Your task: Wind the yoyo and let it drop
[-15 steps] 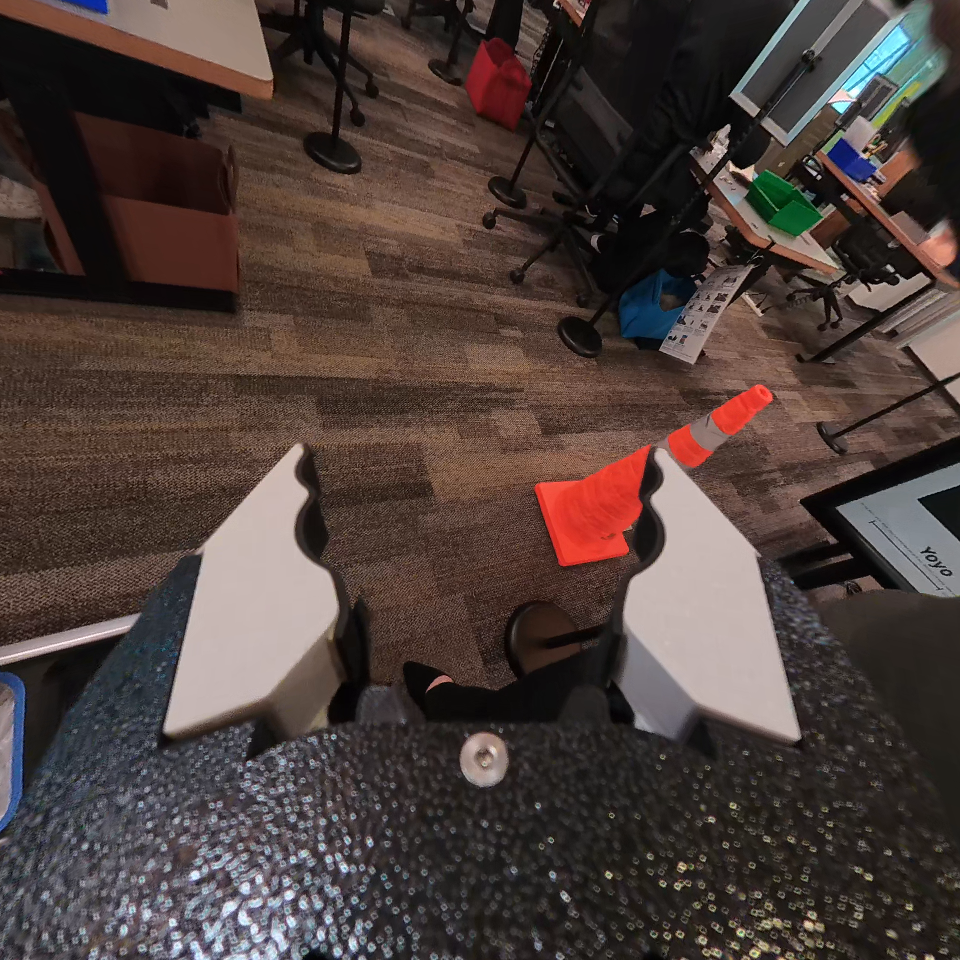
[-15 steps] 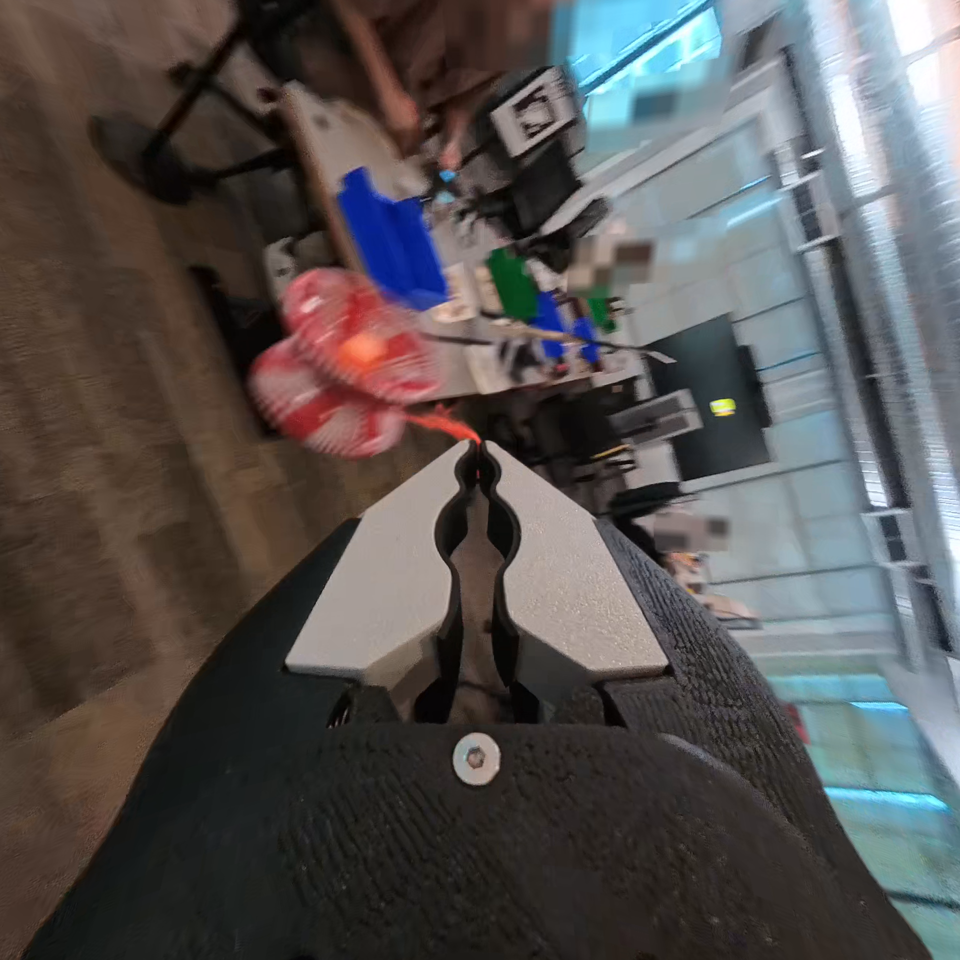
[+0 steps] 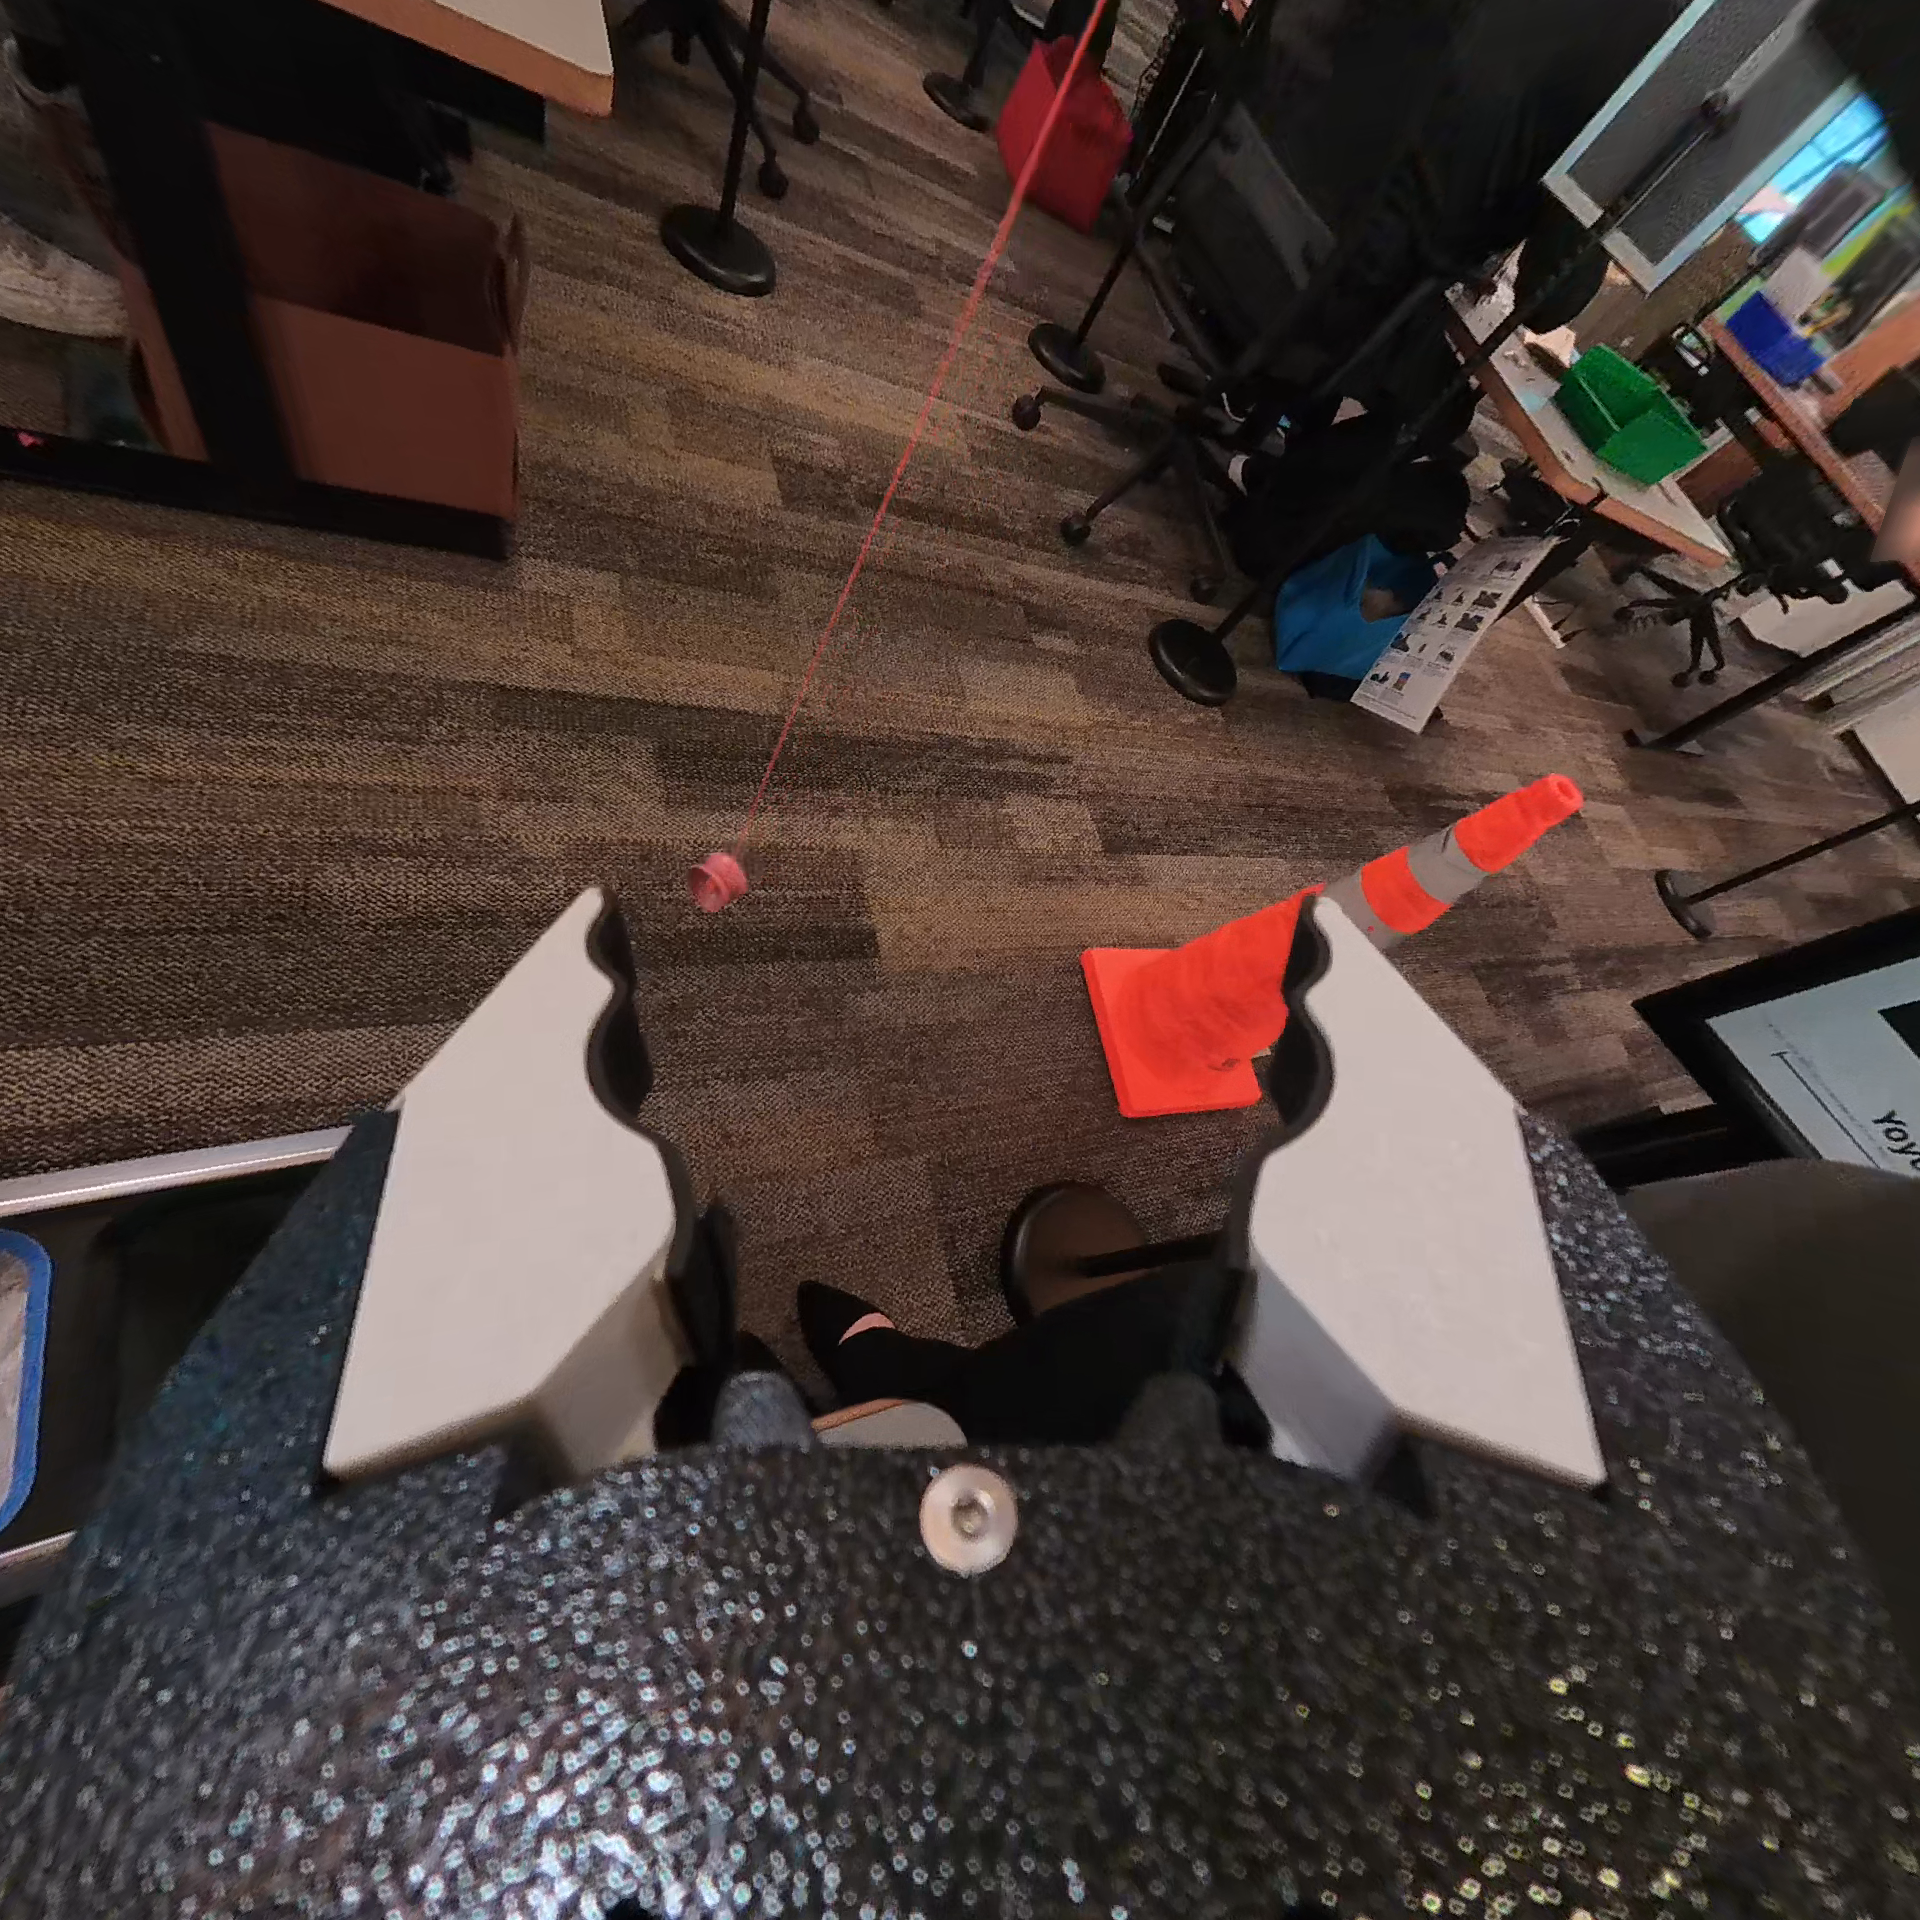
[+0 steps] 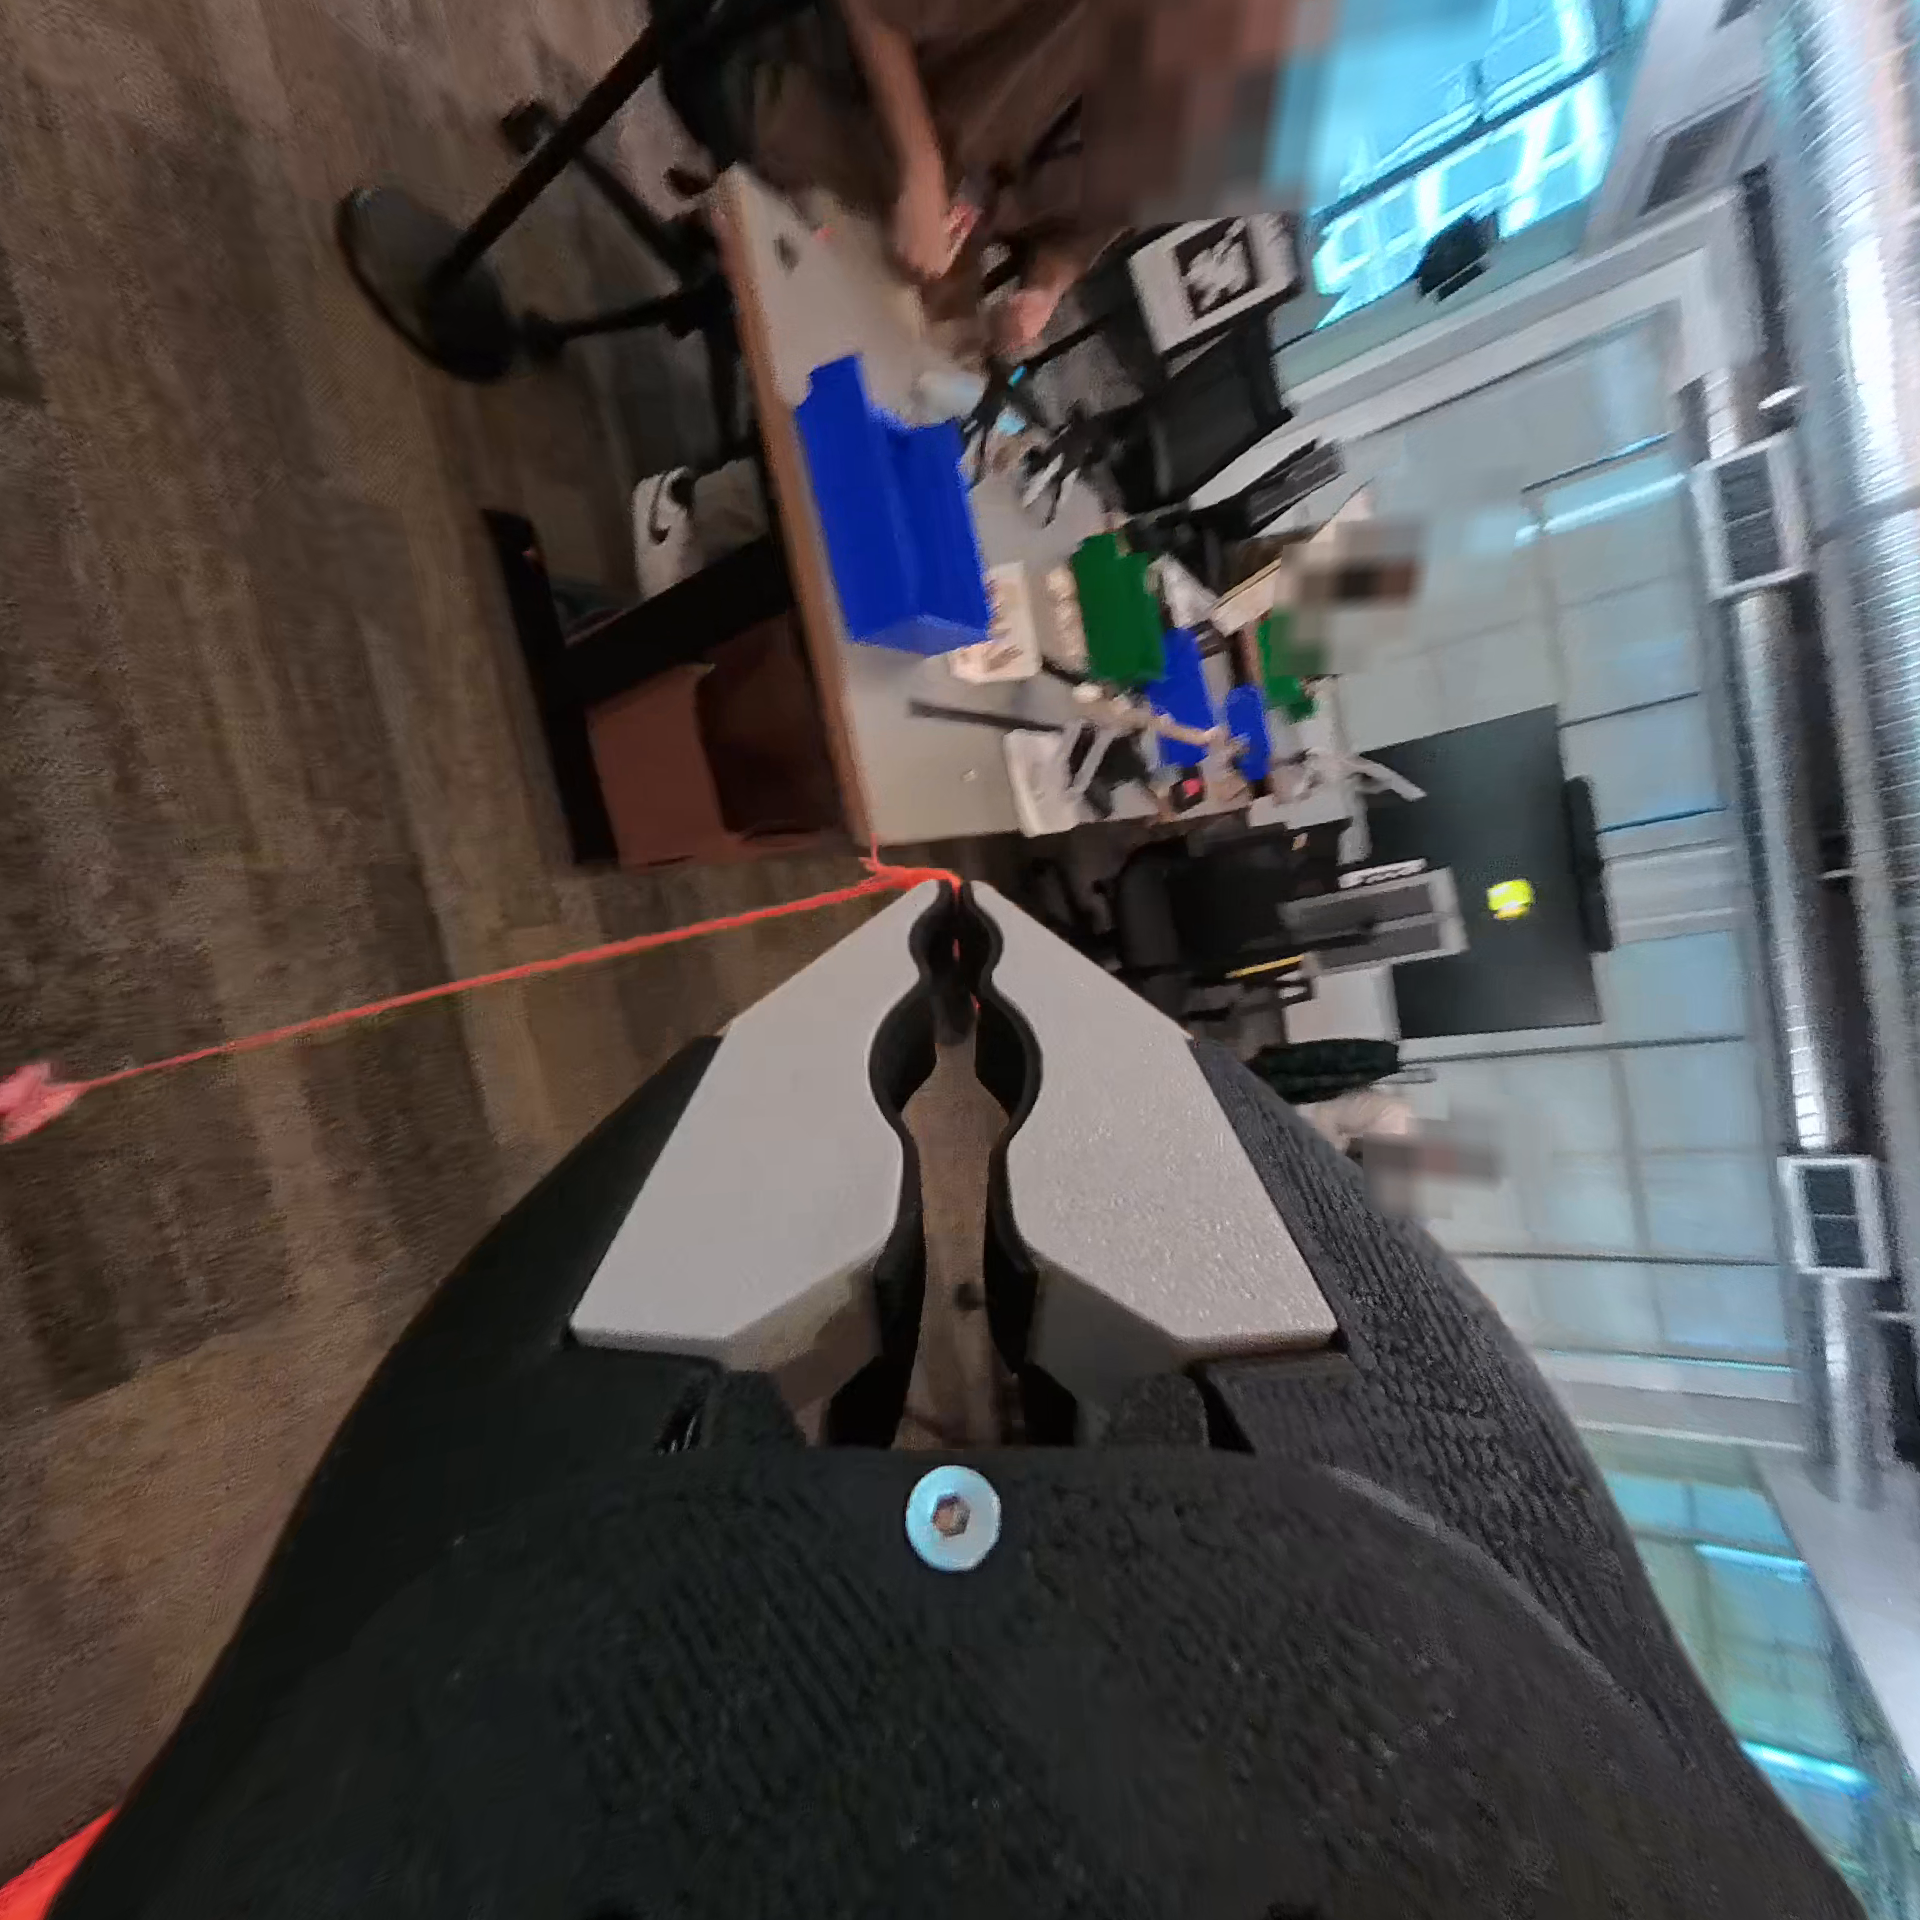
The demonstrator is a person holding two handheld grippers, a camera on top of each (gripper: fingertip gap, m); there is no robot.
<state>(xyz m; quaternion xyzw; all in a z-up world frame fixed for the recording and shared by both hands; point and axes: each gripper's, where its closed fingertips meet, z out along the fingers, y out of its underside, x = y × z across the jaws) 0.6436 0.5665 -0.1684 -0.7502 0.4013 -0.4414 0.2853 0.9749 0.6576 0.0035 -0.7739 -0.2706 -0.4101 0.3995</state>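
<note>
We see the yoyo [image 3: 717, 881] as a small pinkish-red spool, blurred, hanging free above the carpet at the bottom end of its string [image 3: 883, 509]. In the left wrist view it sits just past the left finger's tip, and the thin red string runs up from it toward one o'clock, taut and straight, out past the top edge. In the right wrist view the yoyo [image 4: 31, 1099] lies at nine o'clock at the frame's edge, and the string [image 4: 499, 977] slants up to a small knot at two closed fingertips.

Lab office (desks [image 4: 914, 748], swivel chairs [image 3: 1226, 416])
</note>
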